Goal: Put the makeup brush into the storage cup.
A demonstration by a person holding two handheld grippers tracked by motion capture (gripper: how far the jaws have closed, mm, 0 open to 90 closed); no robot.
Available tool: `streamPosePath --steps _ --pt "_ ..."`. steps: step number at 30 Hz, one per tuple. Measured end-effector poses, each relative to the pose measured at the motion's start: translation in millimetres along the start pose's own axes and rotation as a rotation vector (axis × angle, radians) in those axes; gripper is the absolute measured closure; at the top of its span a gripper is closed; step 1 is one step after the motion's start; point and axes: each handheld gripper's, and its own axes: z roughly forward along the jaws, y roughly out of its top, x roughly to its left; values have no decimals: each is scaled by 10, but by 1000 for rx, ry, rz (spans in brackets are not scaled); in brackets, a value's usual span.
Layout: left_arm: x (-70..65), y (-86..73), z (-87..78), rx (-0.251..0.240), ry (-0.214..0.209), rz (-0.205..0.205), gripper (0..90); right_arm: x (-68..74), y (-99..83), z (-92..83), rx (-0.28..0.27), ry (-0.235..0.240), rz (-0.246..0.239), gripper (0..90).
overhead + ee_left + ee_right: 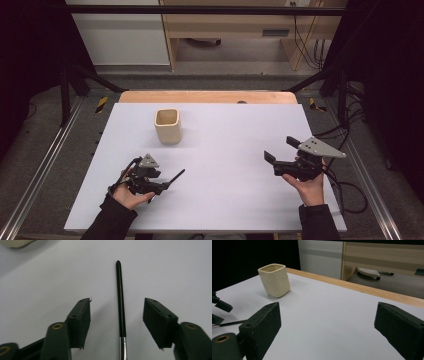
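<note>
- The left gripper (159, 186) sits low over the near left part of the white table (225, 130), held in the person's left hand (131, 192).
- Its jaws stand apart, and a thin black stick (120, 300) lies on the table between them; neither pad touches it.
- The stick has a pointed black end facing away from the gripper and a silver section (122, 348) near the bottom edge of the left gripper view.
- In the high view the stick (175, 177) points out from the gripper toward the middle of the table, to the right and slightly away from the person.
- The right gripper (280, 153) is held in the right hand (310, 185) at the near right side of the table, above the surface, its jaws spread wide with nothing between them.
- A cream cup (167, 126) with a squarish open mouth stands upright toward the far left of the table, well apart from both grippers.
- From the right gripper view the cup (275, 279) appears beyond the left jaw, and the stick (230, 323) lies low at the left edge.
</note>
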Motion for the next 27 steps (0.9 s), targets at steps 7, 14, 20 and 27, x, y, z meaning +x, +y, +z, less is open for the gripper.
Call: streamPosePath --steps 7,14,20,27 --pt "-51 80 8 62 11 38 250 1 0 2 2 -1 -3 73" --pt "-67 103 49 101 19 55 237 -2 1 4 1 1 -4 73" --pt "-82 145 73 134 14 62 290 5 -4 5 5 0 -4 73" --pt "-99 196 111 171 10 74 358 0 1 5 3 2 -1 74"
